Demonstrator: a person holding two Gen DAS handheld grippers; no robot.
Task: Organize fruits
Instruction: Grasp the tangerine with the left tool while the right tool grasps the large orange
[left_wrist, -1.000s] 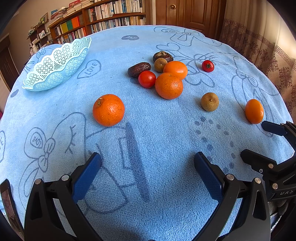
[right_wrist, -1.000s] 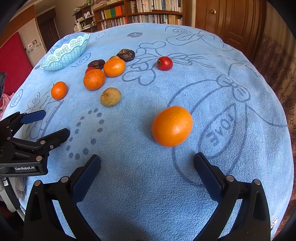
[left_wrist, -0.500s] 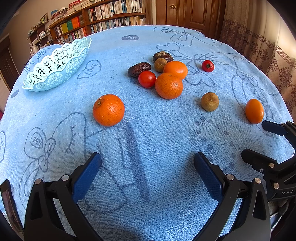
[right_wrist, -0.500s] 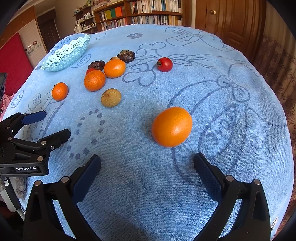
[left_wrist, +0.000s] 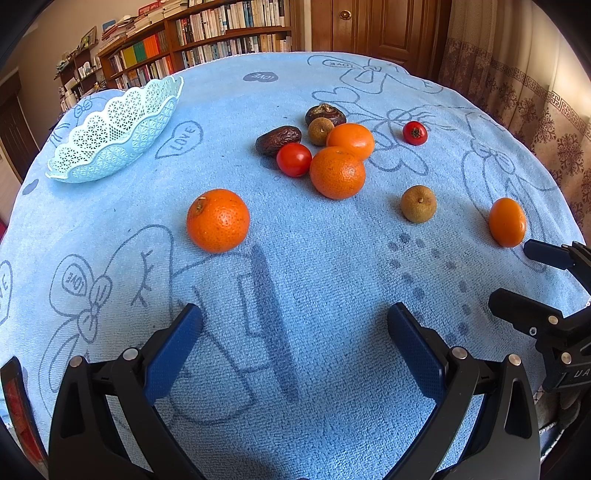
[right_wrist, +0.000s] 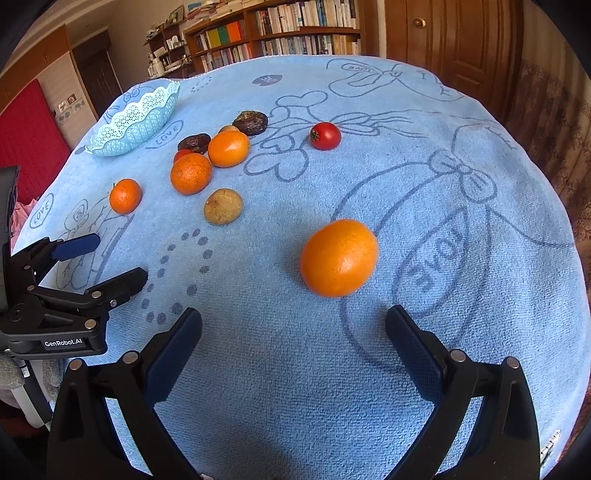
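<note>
Fruits lie scattered on a light blue cloth (left_wrist: 295, 266). My left gripper (left_wrist: 293, 321) is open and holds nothing; a mandarin (left_wrist: 218, 220) sits just ahead of it to the left. My right gripper (right_wrist: 293, 317) is also open, with a smooth orange (right_wrist: 339, 257) lying close ahead, slightly right of centre. Further back a cluster holds two oranges (left_wrist: 337, 172), a tomato (left_wrist: 294, 159), a dark date (left_wrist: 278, 140) and small brown fruits (left_wrist: 320, 131). A round brown fruit (left_wrist: 418, 204) and a second tomato (left_wrist: 414, 133) lie apart. An empty lattice basket (left_wrist: 114, 136) stands far left.
The right gripper (left_wrist: 517, 275) shows at the right edge of the left wrist view, near the smooth orange (left_wrist: 507, 221). The left gripper (right_wrist: 118, 258) shows at the left of the right wrist view. Bookshelves (left_wrist: 221, 37) and a wooden door (left_wrist: 369, 29) stand beyond the table.
Almost nothing: the right wrist view has drifted slightly, so the smooth orange sits a little lower in it. Both grippers stay open and the fruits have not moved.
</note>
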